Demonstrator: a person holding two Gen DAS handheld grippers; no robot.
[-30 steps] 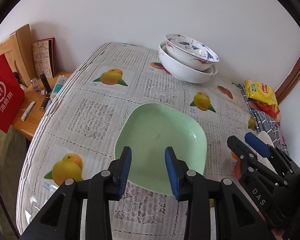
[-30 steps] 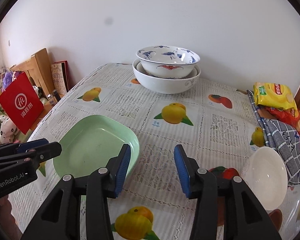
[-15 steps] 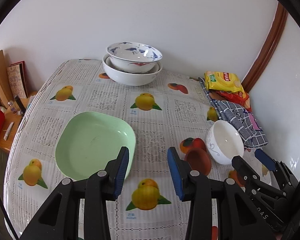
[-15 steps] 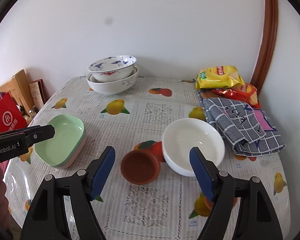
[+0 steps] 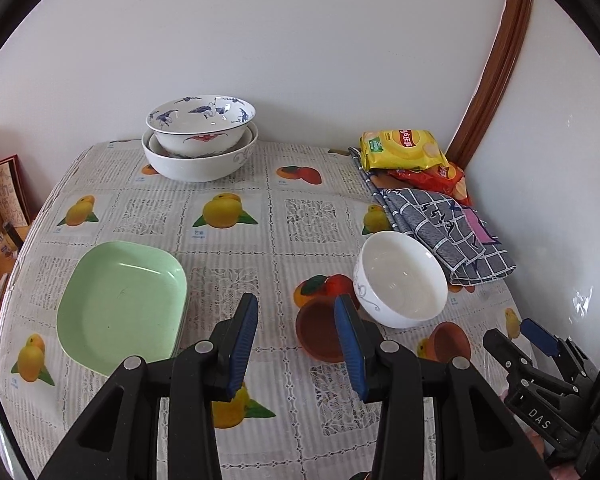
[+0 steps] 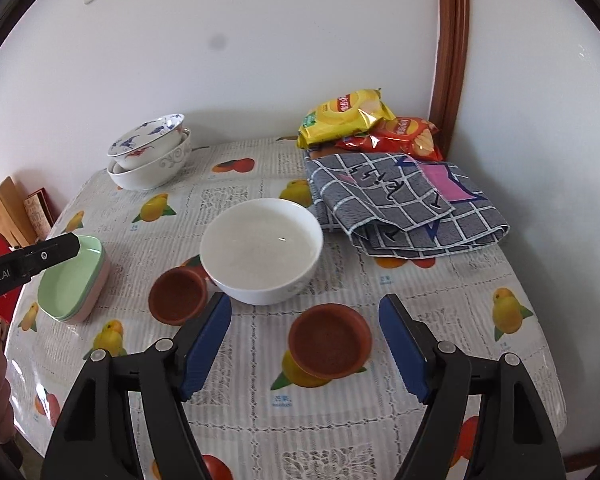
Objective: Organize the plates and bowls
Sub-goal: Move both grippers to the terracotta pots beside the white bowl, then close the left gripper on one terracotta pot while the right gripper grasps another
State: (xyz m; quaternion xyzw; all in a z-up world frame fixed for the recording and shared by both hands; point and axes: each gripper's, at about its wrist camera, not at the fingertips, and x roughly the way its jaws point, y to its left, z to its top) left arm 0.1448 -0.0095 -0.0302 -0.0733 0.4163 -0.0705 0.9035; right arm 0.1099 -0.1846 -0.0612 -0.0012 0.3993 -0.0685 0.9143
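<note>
A green square plate [image 5: 122,300] tops a small stack [image 6: 74,284] at the table's left. A blue-patterned bowl [image 5: 202,122] nests in a larger white bowl [image 5: 198,160] at the back. A white bowl [image 6: 262,250] stands mid-table with one brown clay dish [image 6: 177,296] to its left and another brown dish [image 6: 330,340] in front. My left gripper [image 5: 296,350] is open and empty, above the table between plate and dish. My right gripper [image 6: 306,346] is wide open, its jaws either side of the front brown dish, above it.
Yellow and red snack bags [image 6: 348,114] and a folded grey checked cloth [image 6: 400,204] lie at the back right corner by the wall. A side shelf with books [image 5: 6,194] stands left of the table. The table's front edge is close below both grippers.
Both grippers swung right and pulled back from the green plate. The right gripper opened wider and now frames the front brown dish. The left gripper stays open.
</note>
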